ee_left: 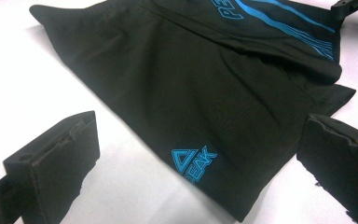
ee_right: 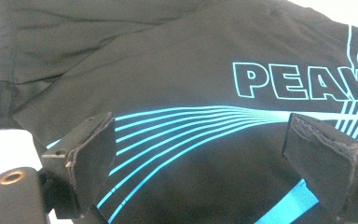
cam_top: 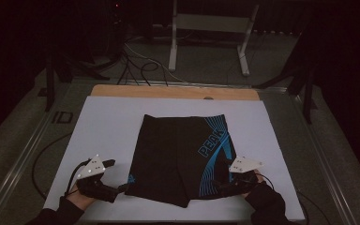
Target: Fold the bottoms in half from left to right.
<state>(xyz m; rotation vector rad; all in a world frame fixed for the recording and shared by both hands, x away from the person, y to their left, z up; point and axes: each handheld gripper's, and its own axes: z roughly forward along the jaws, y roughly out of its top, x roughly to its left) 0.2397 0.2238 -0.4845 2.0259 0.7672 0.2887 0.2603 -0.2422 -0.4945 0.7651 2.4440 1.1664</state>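
White board (cam_top: 103, 122) covers the table top, w/ a strip of brown wood (cam_top: 173, 92) at the far edge. Left gripper (cam_top: 120, 188) has its jaws wide open, nothing in them, tips just beside the near left corner of the black shorts (cam_top: 178, 154). Right gripper (cam_top: 221, 176) is wide open too, holding nothing, jaws over the blue-striped leg. Shorts lie flat mid-board, blue PEAK word (ee_right: 303, 84) on the right leg. Farther out: loose cables (cam_top: 140, 65) on the dark floor and a white metal stand (cam_top: 211, 33) behind the table. Nothing sits btw grippers and shorts.
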